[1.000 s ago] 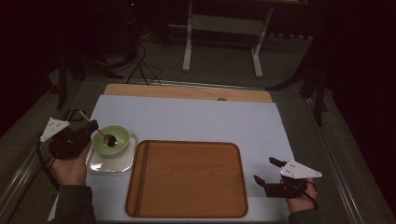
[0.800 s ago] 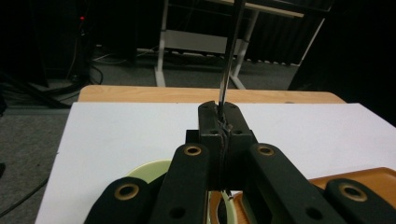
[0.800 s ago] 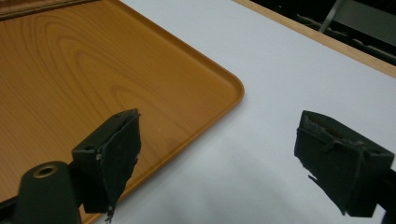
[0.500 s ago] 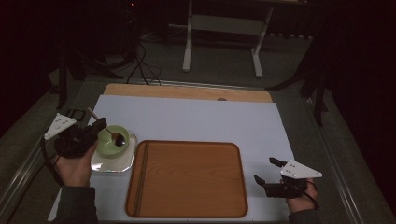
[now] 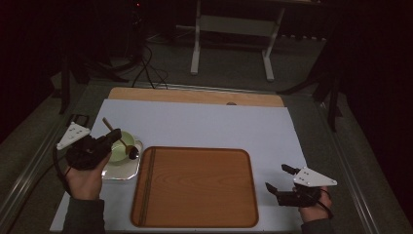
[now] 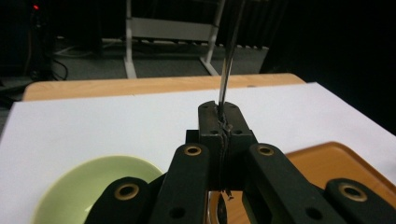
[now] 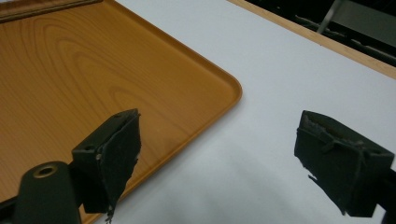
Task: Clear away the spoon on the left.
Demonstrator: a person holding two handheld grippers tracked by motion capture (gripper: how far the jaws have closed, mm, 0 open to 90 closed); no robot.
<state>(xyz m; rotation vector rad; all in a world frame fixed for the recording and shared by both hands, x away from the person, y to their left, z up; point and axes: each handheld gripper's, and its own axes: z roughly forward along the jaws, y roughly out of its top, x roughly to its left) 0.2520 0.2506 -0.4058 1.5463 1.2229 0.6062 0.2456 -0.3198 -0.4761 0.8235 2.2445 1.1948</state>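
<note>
Left gripper [image 5: 109, 140] near the table's left edge, jaws clamped on a spoon [image 5: 119, 139]. Handle slants up toward the far left; the dark bowl end hangs over the near right rim of the green bowl [image 5: 122, 146]. Green bowl sits on a clear plate [image 5: 119, 170], just beside the left edge of the wooden tray [image 5: 195, 187]. Right gripper [image 5: 277, 180] at the near right corner of the white mat [image 5: 204, 122], jaws spread wide, nothing between them.
</note>
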